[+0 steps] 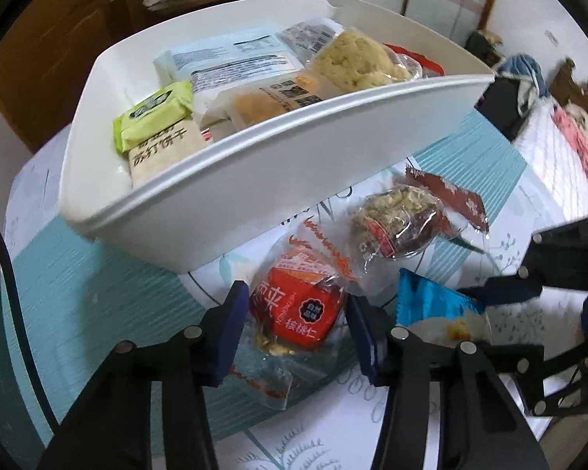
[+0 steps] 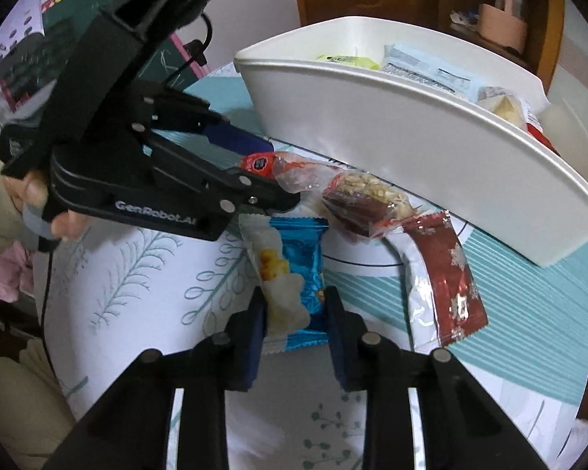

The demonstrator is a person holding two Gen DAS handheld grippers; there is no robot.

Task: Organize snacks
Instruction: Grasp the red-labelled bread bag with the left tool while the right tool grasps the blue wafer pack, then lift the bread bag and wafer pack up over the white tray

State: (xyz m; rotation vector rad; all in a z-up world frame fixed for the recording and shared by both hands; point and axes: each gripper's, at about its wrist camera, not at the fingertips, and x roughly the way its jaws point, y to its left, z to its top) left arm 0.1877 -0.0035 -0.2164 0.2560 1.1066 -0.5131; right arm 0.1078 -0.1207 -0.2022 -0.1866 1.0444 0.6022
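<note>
Left gripper (image 1: pixel 294 325), left wrist view: its two blue-padded fingers (image 1: pixel 225 337) straddle a clear-wrapped snack with a red-orange label (image 1: pixel 300 313) lying on the tablecloth; both pads sit against the sides of the wrapper, so the jaws are clenched on it. Behind it stands a white plastic bin with curved walls (image 1: pixel 254 180), holding a lime-green packet (image 1: pixel 153 115), a cream cracker packet (image 1: pixel 162 156), a pale blue-and-white pack (image 1: pixel 231 58) and a clear-wrapped yellow crumbly cake (image 1: pixel 356 60). On the pale leaf-patterned, teal-striped tablecloth (image 1: pixel 98 286) just before the bin lie a clear-wrapped brown nut cake (image 1: pixel 396 221) and, beside it, a dark red foil sachet with snowflakes (image 1: pixel 454 196). At right, the right gripper (image 1: pixel 486 305) closes on a blue foil snack packet (image 1: pixel 431 301).

Right wrist view: the right gripper (image 2: pixel 294 329) is clamped on the near end of the blue foil snack packet (image 2: pixel 294 266), which rests on the tablecloth (image 2: pixel 137 282) and shows a white panel with yellow pieces. To its right lies the red sachet (image 2: pixel 447 282); beyond, the nut cake (image 2: pixel 364 199) rests near the bin wall (image 2: pixel 411 145). At left, a hand (image 2: pixel 39 203) holds the left gripper (image 2: pixel 272 174), whose tips enclose the red-labelled snack (image 2: pixel 260 164).
</note>
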